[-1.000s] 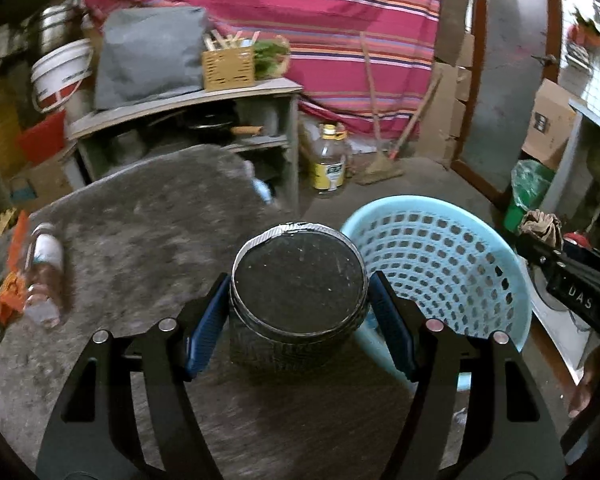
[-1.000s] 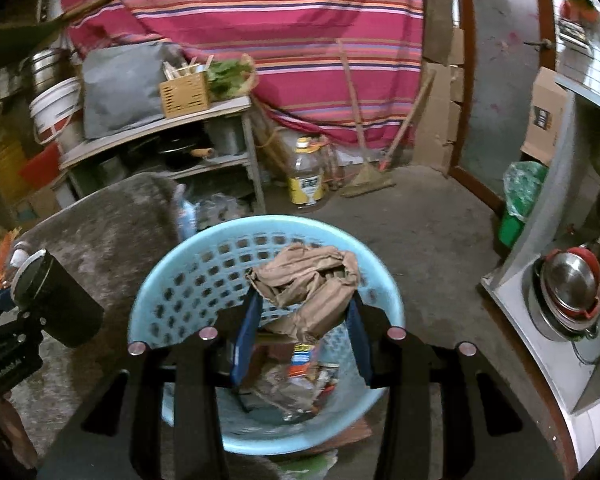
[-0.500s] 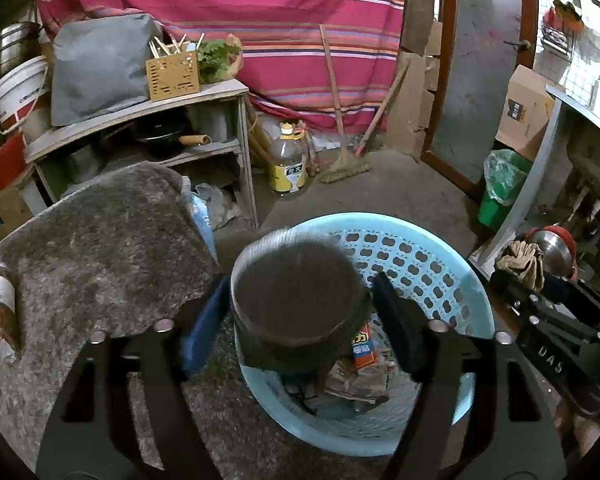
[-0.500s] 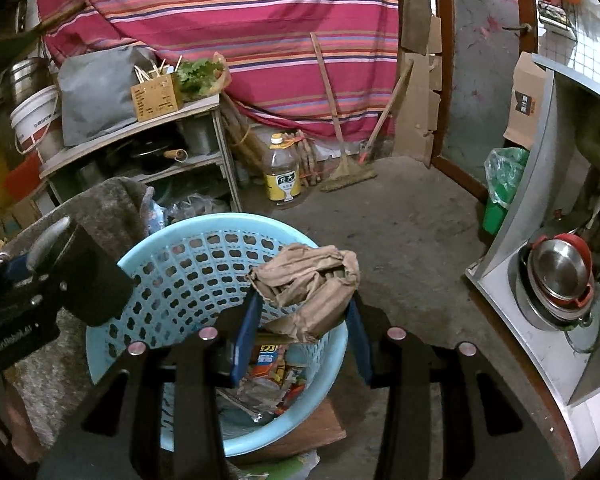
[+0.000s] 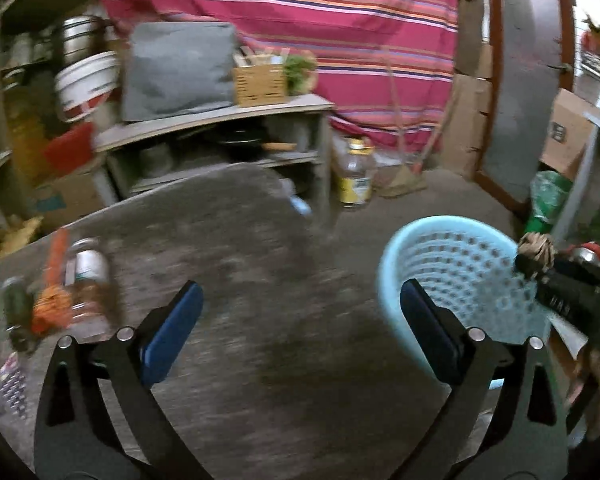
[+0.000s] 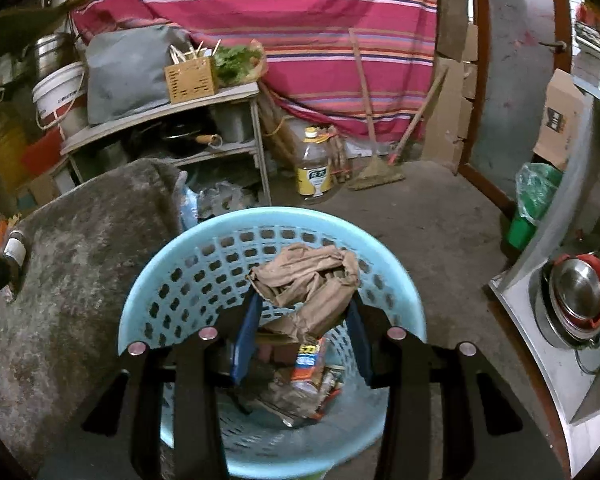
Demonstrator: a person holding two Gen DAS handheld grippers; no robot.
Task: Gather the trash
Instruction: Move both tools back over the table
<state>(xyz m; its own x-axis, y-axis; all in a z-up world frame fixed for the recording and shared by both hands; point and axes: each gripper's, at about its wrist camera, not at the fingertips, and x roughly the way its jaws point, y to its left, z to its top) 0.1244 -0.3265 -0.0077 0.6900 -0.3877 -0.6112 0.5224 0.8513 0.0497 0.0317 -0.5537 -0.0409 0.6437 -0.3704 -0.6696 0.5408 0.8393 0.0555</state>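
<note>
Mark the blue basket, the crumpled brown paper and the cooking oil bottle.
blue basket (image 6: 204,248): right wrist view, bare far-left rim.
crumpled brown paper (image 6: 308,280): right wrist view, middle of the wad.
cooking oil bottle (image 6: 315,176): right wrist view, yellow label.

Cluttered home storeroom: pots (image 6: 576,296), broom (image 6: 374,168).

The left wrist view was smeared by motion blur. At the table's (image 5: 260,280) left edge, a bottle (image 5: 88,280) and an orange thing (image 5: 52,300) were too blurred to identify, and the packet (image 5: 10,380) below them was cut by the frame. The right gripper (image 5: 540,276) showed only in part at the right edge. In the right wrist view, the paper (image 6: 308,284) and fingers (image 6: 246,340) hid much of the basket's (image 6: 180,264) trash (image 6: 300,384); its labels were unreadable.
</note>
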